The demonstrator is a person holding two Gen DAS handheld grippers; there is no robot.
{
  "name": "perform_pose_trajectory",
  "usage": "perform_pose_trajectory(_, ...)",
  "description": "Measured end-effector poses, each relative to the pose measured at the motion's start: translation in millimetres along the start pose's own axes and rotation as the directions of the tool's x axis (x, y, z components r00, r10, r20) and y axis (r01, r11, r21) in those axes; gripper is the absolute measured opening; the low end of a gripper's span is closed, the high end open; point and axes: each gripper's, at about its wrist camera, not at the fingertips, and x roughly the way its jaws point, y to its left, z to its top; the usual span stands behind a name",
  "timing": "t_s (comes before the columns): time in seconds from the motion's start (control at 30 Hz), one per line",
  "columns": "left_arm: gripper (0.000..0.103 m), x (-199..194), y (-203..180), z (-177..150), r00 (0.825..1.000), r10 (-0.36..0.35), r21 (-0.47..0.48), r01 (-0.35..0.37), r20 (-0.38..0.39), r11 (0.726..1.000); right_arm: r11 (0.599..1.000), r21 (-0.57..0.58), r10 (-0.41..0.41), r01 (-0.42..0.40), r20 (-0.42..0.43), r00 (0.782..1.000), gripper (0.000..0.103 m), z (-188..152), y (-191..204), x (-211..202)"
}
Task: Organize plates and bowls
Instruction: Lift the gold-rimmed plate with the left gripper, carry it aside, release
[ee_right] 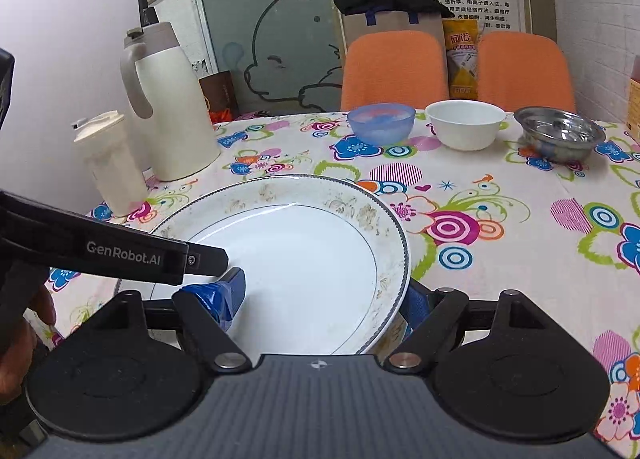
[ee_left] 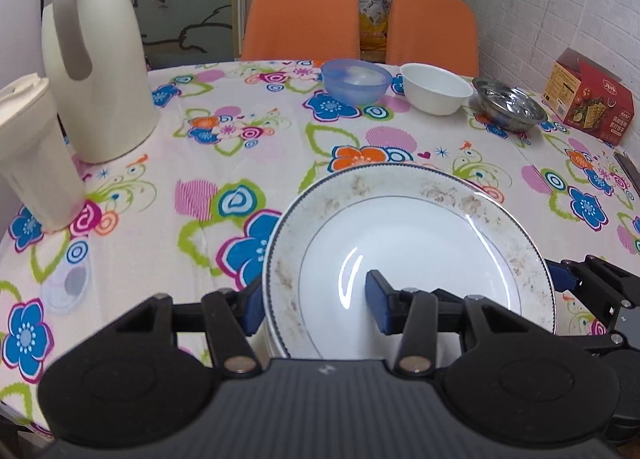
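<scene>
A white plate (ee_left: 400, 227) with a dark dotted rim and faded gold pattern lies on the flowered tablecloth, close to me; a second rim seems to show under its left edge. My left gripper (ee_left: 316, 307) is open and straddles the plate's left rim, one blue pad outside it and one over the well. Straddling the right rim of the plate (ee_right: 304, 251) is my right gripper (ee_right: 324, 299), also open. At the table's far side stand a blue plastic bowl (ee_left: 356, 81), a white bowl (ee_left: 436, 93) and a steel bowl (ee_left: 510, 107).
A cream thermos jug (ee_left: 96, 59) and a lidded cream cup (ee_left: 32, 151) stand at the left. A red carton (ee_left: 592, 99) sits at the far right by the wall. Two orange chairs (ee_left: 304, 15) stand behind the table. A hand (ee_right: 20, 339) holds the left gripper's body.
</scene>
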Motion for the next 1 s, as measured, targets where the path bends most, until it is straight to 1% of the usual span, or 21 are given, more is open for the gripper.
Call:
perform_pose_trajectory(0.23,0.046,1,4,-10,1.000,0.007,0.016,-0.007,0.022,1.000,1.000,-0.024,0.009,-0.009,-0.014,1.000,0.067,-9,3,4)
perform_pose_trajectory(0.3,0.046,5,7,-12,1.000,-0.004,-0.004,0.004,0.005,1.000,1.000,-0.006,0.018,-0.018,-0.015,1.000,0.067,-10,3,4)
perform_pose_trajectory(0.37,0.046,11,11,-14,1.000,-0.005,-0.020,0.005,-0.006,1.000,1.000,-0.028,-0.001,0.000,-0.009,1.000,0.067,-9,6,4)
perform_pose_trajectory(0.43,0.046,10,9,-16,1.000,-0.005,-0.013,0.005,0.008,1.000,0.997,-0.078,-0.023,0.023,-0.002,1.000,0.067,-9,12,2)
perform_pose_trajectory(0.6,0.047,-1,5,-10,0.998,0.017,0.006,-0.018,0.067,1.000,0.998,-0.050,-0.024,0.026,0.033,0.999,0.067,-4,4,-3)
perform_pose_trajectory(0.7,0.050,-10,5,-1,0.995,0.013,0.001,-0.014,0.100,1.000,0.998,-0.049,-0.034,0.035,0.019,0.999,0.067,-3,2,-2)
perform_pose_trajectory(0.77,0.051,-13,4,5,0.993,0.015,-0.001,-0.015,0.120,1.000,0.996,-0.081,-0.029,0.030,0.015,0.999,0.067,-4,4,-3)
perform_pose_trajectory(0.8,0.051,-15,3,8,0.992,0.017,0.001,-0.017,0.128,1.000,0.993,-0.112,-0.031,0.033,0.020,0.999,0.065,-3,7,-5)
perform_pose_trajectory(0.83,0.052,-16,2,11,0.991,0.019,0.001,-0.019,0.134,1.000,0.991,-0.131,-0.029,0.035,0.049,0.998,0.065,-2,9,-10)
perform_pose_trajectory(0.9,0.053,-18,-1,15,0.989,0.017,0.005,-0.018,0.144,1.000,0.995,-0.090,-0.030,0.040,0.112,0.993,0.066,4,1,-22)
perform_pose_trajectory(0.93,0.054,-19,-3,17,0.989,0.014,0.007,-0.015,0.149,1.000,0.997,-0.070,-0.023,0.032,0.129,0.991,0.066,8,-5,-27)
perform_pose_trajectory(1.0,0.055,-18,-8,21,0.989,0.002,0.015,-0.004,0.151,1.000,0.998,-0.055,-0.024,0.030,0.121,0.992,0.066,15,-17,-30)
